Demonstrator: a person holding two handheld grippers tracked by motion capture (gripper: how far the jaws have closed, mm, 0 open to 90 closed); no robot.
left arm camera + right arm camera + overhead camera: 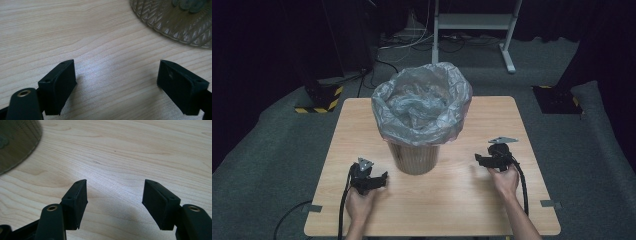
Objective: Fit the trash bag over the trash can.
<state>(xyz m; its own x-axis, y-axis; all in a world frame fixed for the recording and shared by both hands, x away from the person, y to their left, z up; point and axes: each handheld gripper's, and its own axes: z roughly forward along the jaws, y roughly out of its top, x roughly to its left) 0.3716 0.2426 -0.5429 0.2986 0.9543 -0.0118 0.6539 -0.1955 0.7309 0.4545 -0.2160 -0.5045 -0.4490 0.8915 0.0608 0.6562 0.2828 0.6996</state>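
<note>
Bin (414,157) stands between left gripper (379,180) and right gripper (479,160), both gaping, empty, apart from it.

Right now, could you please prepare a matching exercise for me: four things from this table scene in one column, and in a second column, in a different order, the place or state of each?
Things:
1. round ribbed bin
2. crinkled silver-grey plastic liner bag
3. left gripper
4. right gripper

Places or states:
A. open, over bare wood, at the table's right side
B. stands in the middle of the light wooden table
C. open, over bare wood, at the table's left side
D. folded out over the rim

Pairs: 1-B, 2-D, 3-C, 4-A
</note>
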